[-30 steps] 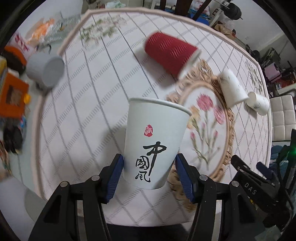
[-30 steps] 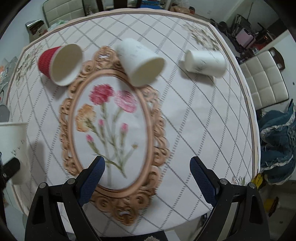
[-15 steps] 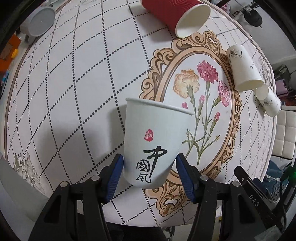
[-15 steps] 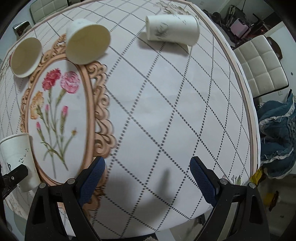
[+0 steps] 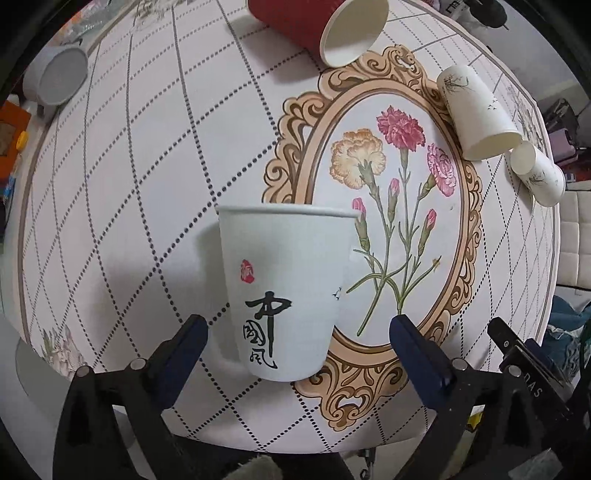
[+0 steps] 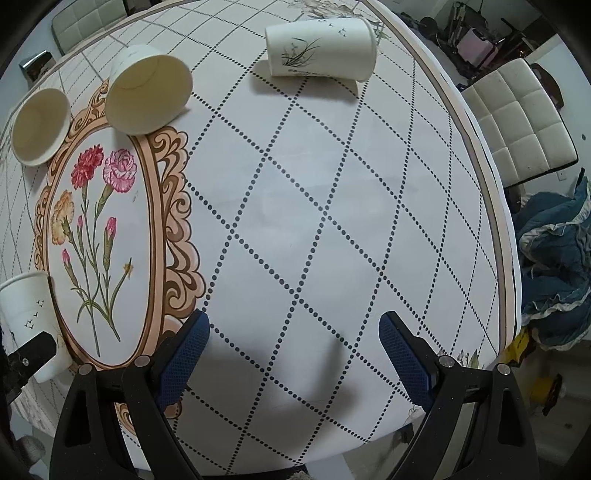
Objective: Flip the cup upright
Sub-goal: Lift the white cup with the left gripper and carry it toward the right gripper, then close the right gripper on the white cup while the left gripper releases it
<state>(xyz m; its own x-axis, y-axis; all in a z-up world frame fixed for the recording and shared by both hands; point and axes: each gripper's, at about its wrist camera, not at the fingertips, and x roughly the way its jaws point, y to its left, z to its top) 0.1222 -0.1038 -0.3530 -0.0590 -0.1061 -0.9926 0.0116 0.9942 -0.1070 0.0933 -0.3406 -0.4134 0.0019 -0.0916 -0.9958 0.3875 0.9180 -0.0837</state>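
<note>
A white paper cup with black calligraphy stands upright on the table, between the open fingers of my left gripper, which do not touch it. It shows at the left edge of the right wrist view. A red ribbed cup lies on its side at the top. Two white cups lie on their sides at the right. My right gripper is open and empty over bare tablecloth; one lying white cup is far ahead of it.
The round table has a dotted-diamond cloth with a flower medallion. A grey cup sits at the far left edge. A padded white chair and blue cloth stand beyond the table's right edge.
My left gripper has opened and let go of the calligraphy cup, which now stands on the table. My right gripper has swung to the right over the cloth.
</note>
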